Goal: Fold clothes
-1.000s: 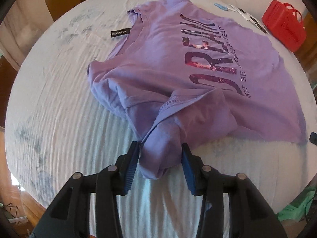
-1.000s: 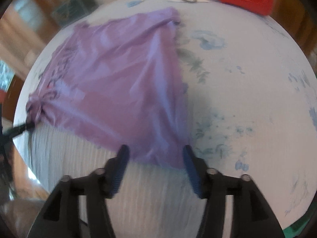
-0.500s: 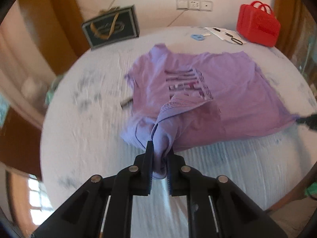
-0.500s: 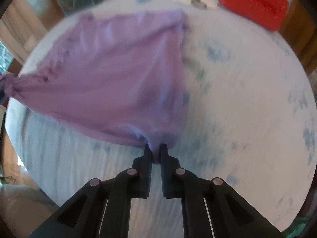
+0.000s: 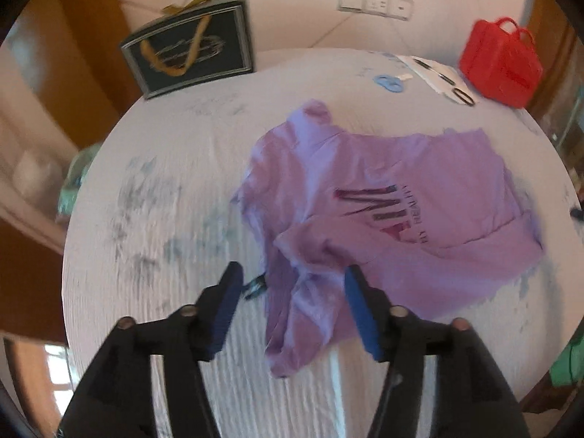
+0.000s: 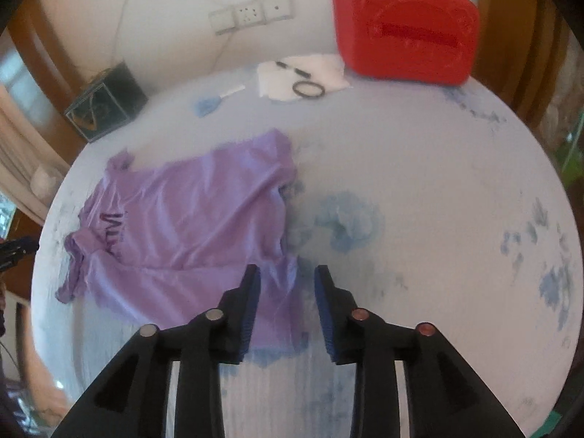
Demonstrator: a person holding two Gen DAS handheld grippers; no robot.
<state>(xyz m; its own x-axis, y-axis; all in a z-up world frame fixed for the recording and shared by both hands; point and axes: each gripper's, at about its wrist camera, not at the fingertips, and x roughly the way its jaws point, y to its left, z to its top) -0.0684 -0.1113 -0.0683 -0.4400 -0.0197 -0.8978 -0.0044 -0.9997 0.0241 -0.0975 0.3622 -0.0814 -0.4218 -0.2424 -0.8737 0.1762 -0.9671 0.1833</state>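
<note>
A purple T-shirt [image 5: 394,219] with dark print lies on the round table, its near edge folded over the print. It also shows in the right wrist view [image 6: 189,233]. My left gripper [image 5: 292,292] is open, its jaws either side of the shirt's bunched sleeve end, holding nothing. My right gripper [image 6: 286,292] is open above the shirt's near right corner, holding nothing.
The round table [image 5: 153,219] has a white cloth with blue flowers. A red bag [image 6: 405,25], paper with a black ring [image 6: 303,76], a blue tag [image 6: 208,104] and a dark gift bag [image 5: 189,58] stand at the far edge. A small black label [image 5: 255,286] lies beside the shirt.
Both grippers closed on the shirt's near edge, carried it up and forward over the print, then opened and let go. The shirt now lies folded.
</note>
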